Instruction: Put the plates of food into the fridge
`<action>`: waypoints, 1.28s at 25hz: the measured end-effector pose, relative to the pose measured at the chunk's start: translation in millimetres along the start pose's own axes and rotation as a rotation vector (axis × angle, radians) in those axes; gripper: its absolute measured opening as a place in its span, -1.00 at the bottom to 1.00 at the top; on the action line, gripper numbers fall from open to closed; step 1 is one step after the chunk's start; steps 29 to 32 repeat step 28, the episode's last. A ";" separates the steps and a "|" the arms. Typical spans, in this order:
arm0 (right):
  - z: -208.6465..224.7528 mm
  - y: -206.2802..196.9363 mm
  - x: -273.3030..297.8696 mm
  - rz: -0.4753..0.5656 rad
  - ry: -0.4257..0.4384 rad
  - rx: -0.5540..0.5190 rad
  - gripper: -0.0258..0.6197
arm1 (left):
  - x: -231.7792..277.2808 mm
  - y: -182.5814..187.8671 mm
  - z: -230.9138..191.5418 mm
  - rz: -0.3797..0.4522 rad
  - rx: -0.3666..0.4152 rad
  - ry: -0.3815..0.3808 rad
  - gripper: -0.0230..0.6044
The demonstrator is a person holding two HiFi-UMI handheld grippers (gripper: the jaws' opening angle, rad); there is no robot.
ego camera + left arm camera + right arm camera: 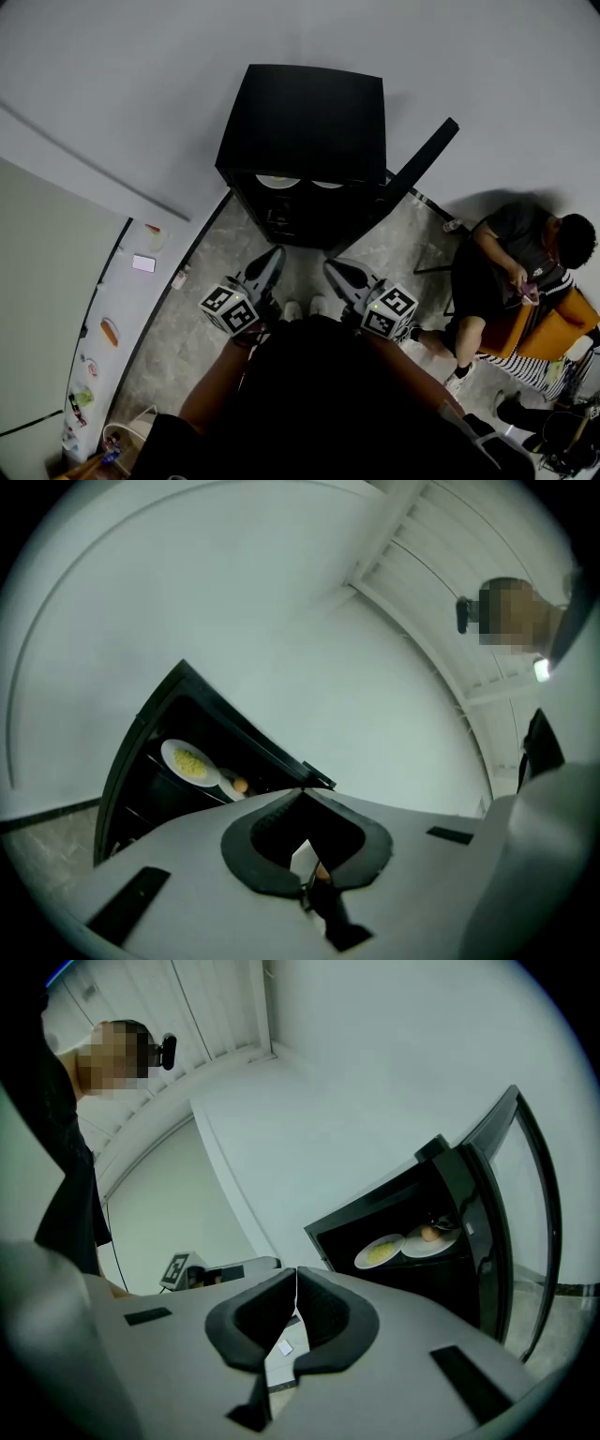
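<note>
"White round plates of food (380,1252), where do they lie?" (Student)

"Both rest side by side on an upper shelf inside the small black box-shaped fridge (305,122). One carries a yellow heap. Its neighbour (429,1239) carries a small orange-brown item."

"Why are they set so?" (Student)

"Side by side, neither covers the other, and both sit back from the shelf edge. The dark glass-fronted fridge door (520,1222) stands swung wide, which leaves the opening free."

"And the two tools?" (Student)

"The left claw (302,791) is clenched tip to tip on nothing. The right claw (296,1274) is likewise clenched and empty. Both are held level, short of the opening and well apart from the plates. Judged from this, loading looks done, and closing the door would remain."

"What cannot be read?" (Student)

"In the head view the fridge top hides all but the plates' front rims. The lower shelves are too dark to make out. A pale scrap and an orange spot show through the hollow behind the left tips and cannot be identified. The small objects on the pale tabletop (141,300) at the left are too small to name. The wearer's own body covers the foreground. A seated person in dark clothes (506,272) sits apart at the right."
</note>
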State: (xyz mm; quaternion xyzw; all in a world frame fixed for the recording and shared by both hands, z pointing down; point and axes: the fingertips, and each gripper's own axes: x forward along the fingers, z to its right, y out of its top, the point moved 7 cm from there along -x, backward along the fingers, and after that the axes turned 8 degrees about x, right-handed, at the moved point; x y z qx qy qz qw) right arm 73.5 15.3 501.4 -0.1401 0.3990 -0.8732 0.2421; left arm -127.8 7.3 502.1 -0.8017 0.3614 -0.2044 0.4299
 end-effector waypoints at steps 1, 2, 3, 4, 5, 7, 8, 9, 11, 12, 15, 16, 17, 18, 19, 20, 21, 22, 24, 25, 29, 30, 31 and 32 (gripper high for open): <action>-0.8 0.6 -0.1 -0.001 0.002 -0.008 -0.83 | -1.4 0.2 7.0 -0.012 0.045 -0.002 -0.85; -1.6 1.2 -0.2 -0.004 0.003 -0.018 -0.83 | -2.6 0.3 13.4 -0.023 0.085 -0.004 -0.85; -2.4 1.7 -0.4 -0.009 0.003 -0.027 -0.83 | -3.7 0.2 19.3 -0.034 0.123 -0.004 -0.85; -3.3 2.0 -0.5 -0.015 0.004 -0.037 -0.83 | -4.5 -0.1 24.6 -0.045 0.163 -0.004 -0.85; -4.6 2.4 -0.4 -0.021 0.007 -0.048 -0.83 | -5.2 -0.3 29.5 -0.056 0.201 -0.003 -0.85; -10.1 4.7 0.2 -0.024 0.016 -0.082 -0.83 | -6.7 -0.1 37.8 -0.069 0.266 0.003 -0.85; -13.9 6.6 0.7 -0.020 0.020 -0.110 -0.83 | -7.1 1.1 41.5 -0.072 0.295 0.004 -0.85; -17.4 8.7 1.5 -0.016 0.022 -0.144 -0.83 | -7.2 2.7 45.1 -0.075 0.322 0.005 -0.85; -22.0 11.6 3.9 -0.017 0.017 -0.207 -0.83 | -7.5 3.7 49.3 -0.082 0.359 0.012 -0.85; -23.6 12.5 5.0 -0.018 0.018 -0.229 -0.83 | -7.9 2.8 49.7 -0.085 0.366 0.017 -0.85; -32.3 16.8 7.0 0.003 0.062 -0.279 -0.83 | -9.4 3.1 50.3 -0.087 0.382 0.038 -0.85; -37.0 19.1 7.9 0.016 0.079 -0.298 -0.83 | -9.9 5.1 51.5 -0.088 0.394 0.044 -0.85; -41.3 21.0 9.1 0.023 0.089 -0.316 -0.83 | -10.4 7.7 53.2 -0.090 0.407 0.048 -0.85; -44.7 22.1 10.1 0.026 0.093 -0.331 -0.83 | -10.8 10.0 54.7 -0.093 0.421 0.052 -0.85; -46.8 22.5 10.6 0.031 0.094 -0.338 -0.83 | -10.9 11.4 55.9 -0.097 0.439 0.054 -0.85; -47.7 22.7 10.6 0.039 0.091 -0.336 -0.83 | -10.8 12.0 56.9 -0.102 0.457 0.054 -0.85; -47.4 22.8 10.5 0.047 0.085 -0.327 -0.83 | -10.6 12.3 57.6 -0.108 0.472 0.054 -0.85; -46.5 22.8 10.5 0.054 0.080 -0.318 -0.83 | -10.5 12.8 57.9 -0.111 0.481 0.054 -0.85; -45.1 22.5 11.1 0.058 0.075 -0.314 -0.83 | -10.9 14.0 57.9 -0.110 0.483 0.056 -0.85; -44.9 21.9 11.4 0.055 0.073 -0.317 -0.83 | -11.4 14.4 57.7 -0.109 0.483 0.057 -0.85; -45.2 19.9 12.8 0.042 0.064 -0.321 -0.83 | -13.7 14.7 56.8 -0.112 0.492 0.062 -0.85; -45.2 19.9 12.8 0.042 0.064 -0.321 -0.83 | -13.7 14.7 56.8 -0.112 0.492 0.062 -0.85; -45.2 19.9 12.8 0.042 0.064 -0.321 -0.83 | -13.7 14.7 56.8 -0.112 0.492 0.062 -0.85; -45.2 19.9 12.8 0.042 0.064 -0.321 -0.83 | -13.7 14.7 56.8 -0.112 0.492 0.062 -0.85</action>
